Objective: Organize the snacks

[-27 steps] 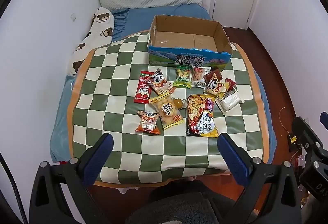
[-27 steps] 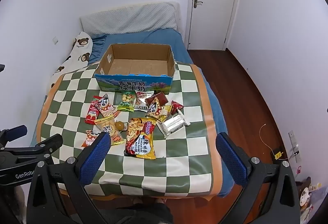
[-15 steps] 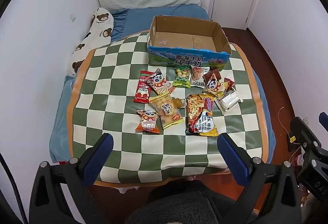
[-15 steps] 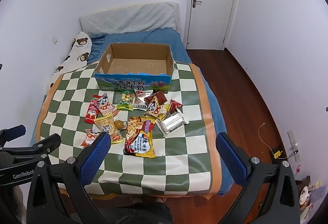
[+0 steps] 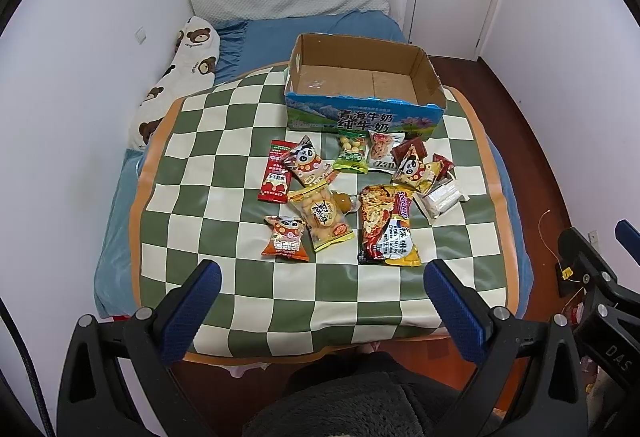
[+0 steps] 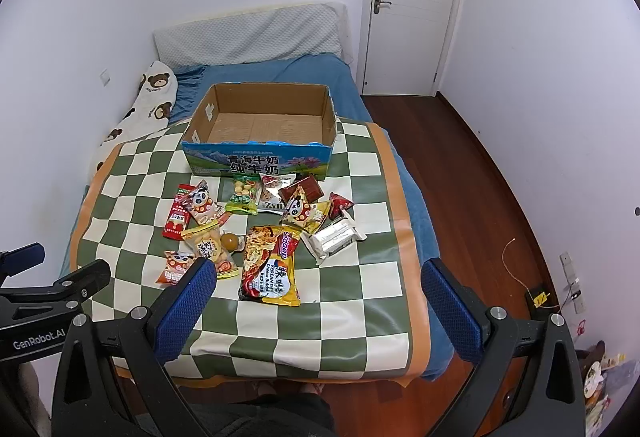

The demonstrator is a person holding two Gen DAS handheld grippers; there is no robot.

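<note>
Several snack packets lie in a loose heap on the green-and-white checked cloth (image 5: 224, 141) (image 6: 360, 277). The biggest is a noodle bag (image 5: 387, 227) (image 6: 271, 263); a red sachet (image 5: 277, 171) (image 6: 178, 215), a yellow puff bag (image 5: 322, 217) and a silver pack (image 5: 440, 197) (image 6: 335, 237) lie around it. Behind them stands an empty cardboard box (image 5: 364, 85) (image 6: 264, 129) with a blue printed front. My left gripper (image 5: 320, 301) hangs open over the cloth's near edge, short of the snacks. My right gripper (image 6: 316, 297) is open too, nothing between its fingers.
The cloth covers a table over a blue bed (image 6: 280, 73) with a bear-print pillow (image 5: 180, 77) on the left. White walls enclose the left and back; a door (image 6: 412, 5) stands at the back right. Wooden floor (image 6: 460, 173) runs along the right.
Both views have drifted slightly nearer the table; the snacks and the box lie as before, and both grippers stay open.
</note>
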